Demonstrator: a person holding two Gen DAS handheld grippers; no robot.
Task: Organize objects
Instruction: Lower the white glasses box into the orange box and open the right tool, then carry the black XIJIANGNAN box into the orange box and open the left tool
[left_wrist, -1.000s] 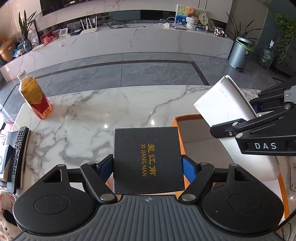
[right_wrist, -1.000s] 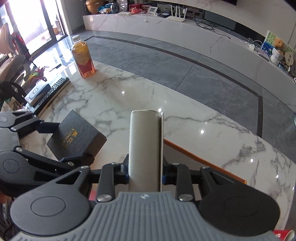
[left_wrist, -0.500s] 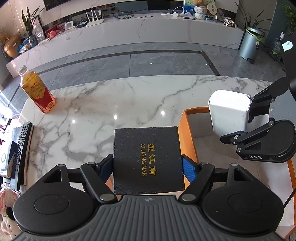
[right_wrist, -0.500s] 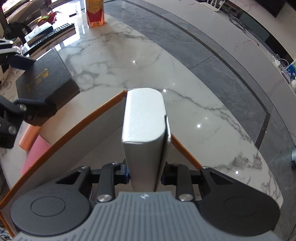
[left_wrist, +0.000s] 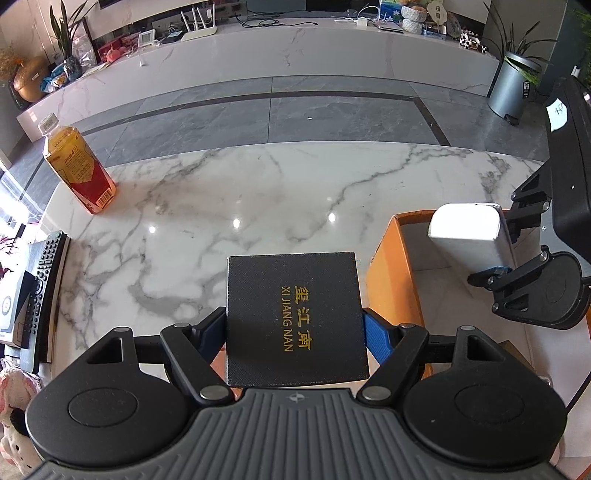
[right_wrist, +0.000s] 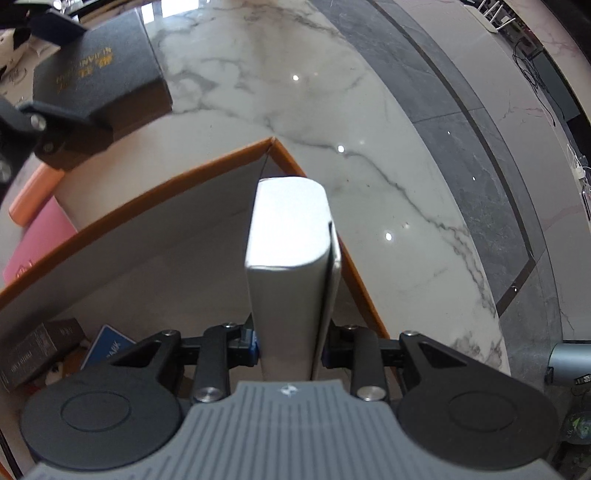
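Holding white box (right_wrist: 291, 258) clamped in our right gripper (right_wrist: 291, 343), at twelve o'clock over the orange tray (right_wrist: 147, 188); left gripper (left_wrist: 295, 332) is gripping black box (left_wrist: 295, 317). Since earlier, we are lowering the white box deeper into the tray corner.

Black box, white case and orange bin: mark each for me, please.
black box (left_wrist: 295, 314): left wrist view, middle of its lid, by the gold lettering.
white case (right_wrist: 288, 229): right wrist view, its bright upper face.
orange bin (right_wrist: 166, 186): right wrist view, its rim's far-left edge.
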